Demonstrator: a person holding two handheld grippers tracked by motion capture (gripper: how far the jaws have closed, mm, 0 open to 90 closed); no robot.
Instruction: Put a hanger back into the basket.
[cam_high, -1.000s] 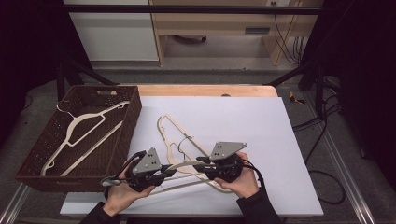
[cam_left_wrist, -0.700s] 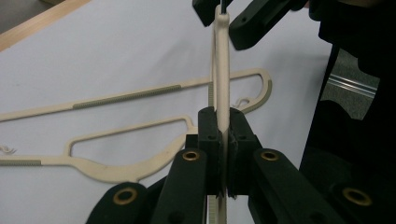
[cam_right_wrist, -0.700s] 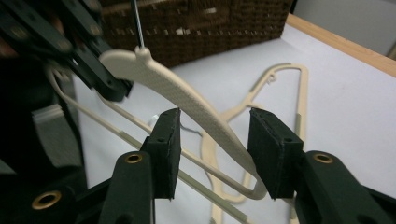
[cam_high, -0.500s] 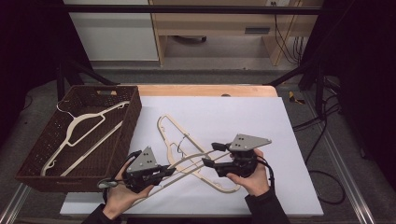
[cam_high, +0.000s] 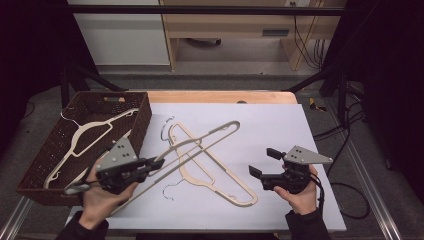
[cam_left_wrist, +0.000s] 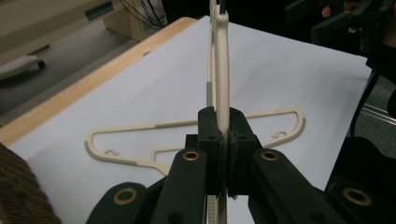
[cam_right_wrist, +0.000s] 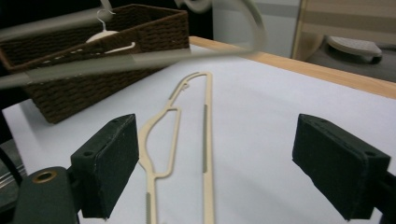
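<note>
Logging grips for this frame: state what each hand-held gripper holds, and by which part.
Left hand-held gripper clamps the cream hanger near one end of its frame. Right hand-held gripper holds nothing, jaws open.

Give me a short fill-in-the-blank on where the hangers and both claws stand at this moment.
1. The left claw is shut on a ____.
2. The right claw is ____ and holds nothing.
3. One hanger lies inside the brown ____.
4. Another hanger lies flat on the white ____.

Missing words: hanger; open; basket; table
</note>
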